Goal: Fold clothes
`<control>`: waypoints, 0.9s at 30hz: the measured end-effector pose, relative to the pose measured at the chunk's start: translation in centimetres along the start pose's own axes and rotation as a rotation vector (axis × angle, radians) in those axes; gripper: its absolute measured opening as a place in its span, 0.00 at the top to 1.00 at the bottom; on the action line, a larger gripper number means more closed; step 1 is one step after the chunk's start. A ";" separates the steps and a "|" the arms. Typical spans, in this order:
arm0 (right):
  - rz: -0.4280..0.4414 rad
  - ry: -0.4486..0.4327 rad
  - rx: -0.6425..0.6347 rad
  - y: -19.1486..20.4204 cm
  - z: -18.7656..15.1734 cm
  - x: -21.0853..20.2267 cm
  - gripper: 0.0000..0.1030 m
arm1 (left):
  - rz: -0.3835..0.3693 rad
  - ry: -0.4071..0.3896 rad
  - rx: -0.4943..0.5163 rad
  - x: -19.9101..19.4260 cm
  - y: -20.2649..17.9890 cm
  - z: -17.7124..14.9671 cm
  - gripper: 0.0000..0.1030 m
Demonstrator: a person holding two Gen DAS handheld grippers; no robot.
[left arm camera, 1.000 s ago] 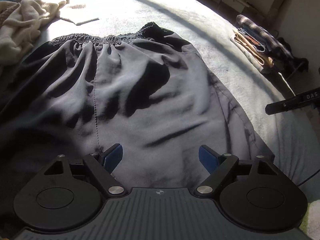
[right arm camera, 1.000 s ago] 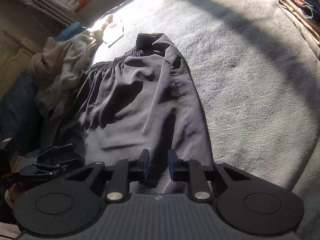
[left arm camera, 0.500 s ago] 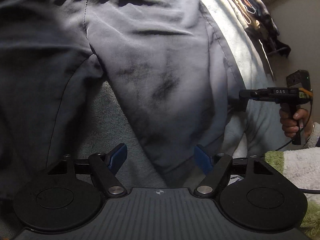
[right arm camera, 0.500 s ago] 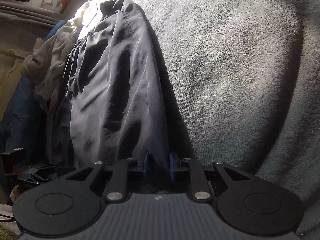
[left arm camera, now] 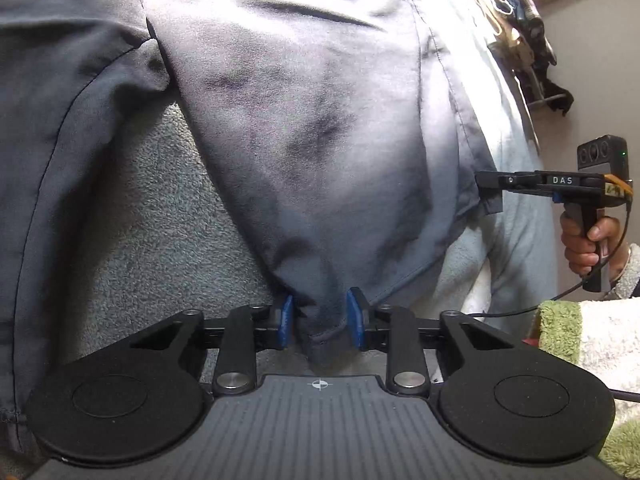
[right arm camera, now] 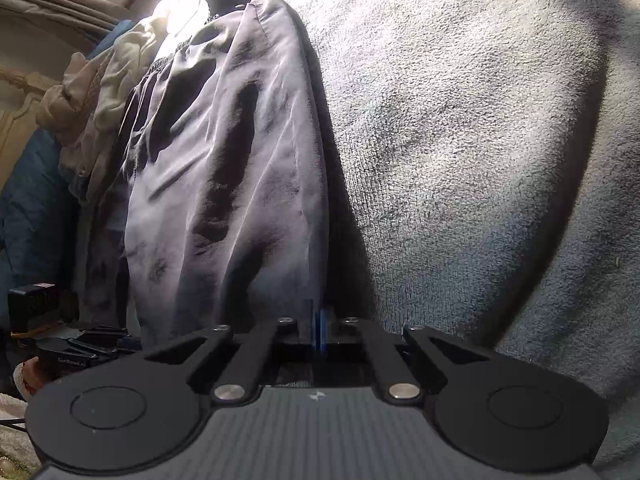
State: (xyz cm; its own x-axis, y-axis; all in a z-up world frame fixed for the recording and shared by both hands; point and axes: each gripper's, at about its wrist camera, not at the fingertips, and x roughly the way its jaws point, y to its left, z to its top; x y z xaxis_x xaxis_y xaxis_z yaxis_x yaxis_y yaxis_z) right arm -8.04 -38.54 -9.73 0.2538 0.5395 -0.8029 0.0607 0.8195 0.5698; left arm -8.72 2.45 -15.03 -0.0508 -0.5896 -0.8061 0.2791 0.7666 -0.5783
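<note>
Dark grey shorts lie spread on a grey fleece blanket. My left gripper sits at the hem of one leg, and its blue pads press a bunched fold of the cloth from both sides. My right gripper shows at the right, clamped on the outer hem corner of the same leg, with a hand on its handle. In the right wrist view my right gripper has its pads together on the edge of the shorts, which stretch away toward the waistband.
A heap of cream clothes lies beyond the waistband on the left, over blue fabric. A stack of folded clothes sits at the far right. A green and white towel is at the near right. Bare blanket spreads right of the shorts.
My left gripper came down from over the shorts to the leg hem and narrowed its fingers onto the cloth. My right gripper sank low along the outer edge and pinched fully shut.
</note>
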 end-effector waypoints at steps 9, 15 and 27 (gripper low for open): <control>-0.113 0.038 0.007 2.0 2.6 -3.5 0.99 | -0.100 0.024 0.005 -1.2 -0.6 0.1 0.99; -0.178 0.076 -0.027 2.9 2.5 -3.1 0.99 | -0.082 0.054 0.008 -0.1 -0.7 0.5 0.99; -0.411 0.089 0.029 0.7 5.0 -3.2 0.85 | 0.075 -0.022 0.048 -2.2 -0.3 2.3 0.56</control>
State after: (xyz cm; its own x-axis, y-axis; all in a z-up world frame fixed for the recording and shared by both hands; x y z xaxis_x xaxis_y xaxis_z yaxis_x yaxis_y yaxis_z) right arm -4.00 -40.66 -5.89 0.1184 0.1841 -0.9757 0.1673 0.9649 0.2024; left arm -6.44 2.92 -12.79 -0.0076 -0.5371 -0.8435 0.3271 0.7958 -0.5096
